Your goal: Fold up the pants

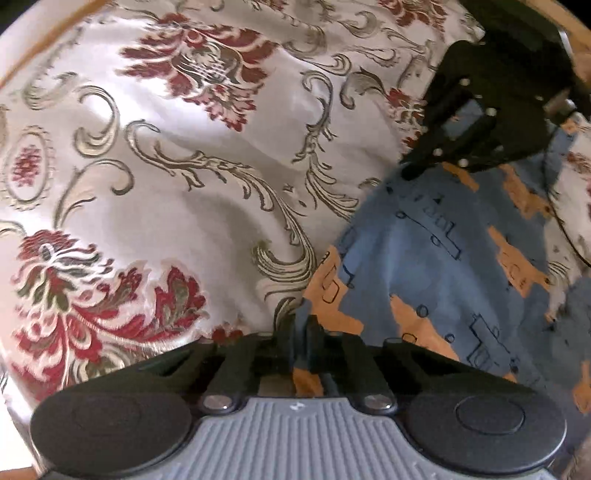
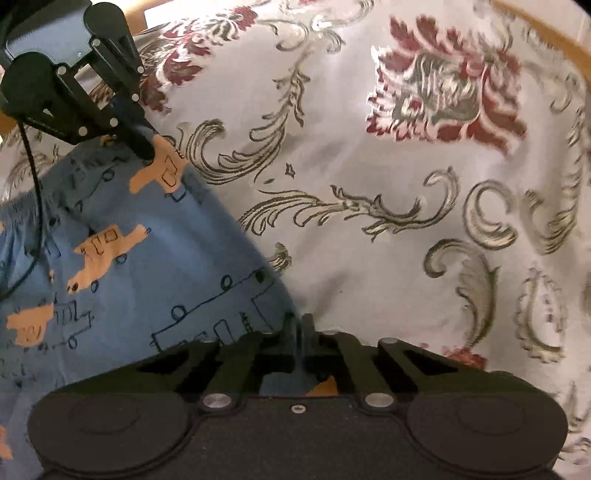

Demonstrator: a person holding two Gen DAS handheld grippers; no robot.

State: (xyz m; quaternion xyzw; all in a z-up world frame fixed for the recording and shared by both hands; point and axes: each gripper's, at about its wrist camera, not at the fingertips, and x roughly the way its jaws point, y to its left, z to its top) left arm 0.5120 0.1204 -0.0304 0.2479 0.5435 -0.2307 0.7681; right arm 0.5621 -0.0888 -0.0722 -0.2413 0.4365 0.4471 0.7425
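A pale satin cloth point(image 1: 207, 177) woven with red flowers and grey-green scrolls covers the whole surface beneath me; a curved wooden rim point(image 2: 546, 29) shows at its far edge, and whether bench or bed lies under it cannot be told. On the cloth lie the pants point(image 1: 436, 266), blue and printed with orange trucks and outlined trains, cut off by the frame in both views, so legs and full outline stay hidden. In the left wrist view their visible stretch runs from my left gripper point(image 1: 308, 334) up and rightward to my right gripper point(image 1: 413, 168). Only the right wrist view shows a gathered, elastic-looking edge point(image 2: 18, 206) at far left, beside a black cable point(image 2: 35, 192) crossing the fabric. There my right gripper point(image 2: 301, 332) has its jaws pressed together over a fold of blue cloth at the pants' edge, while my left gripper point(image 2: 147, 147) pinches an orange-printed corner farther off. The left jaws are likewise closed on the fabric's edge in their own view.
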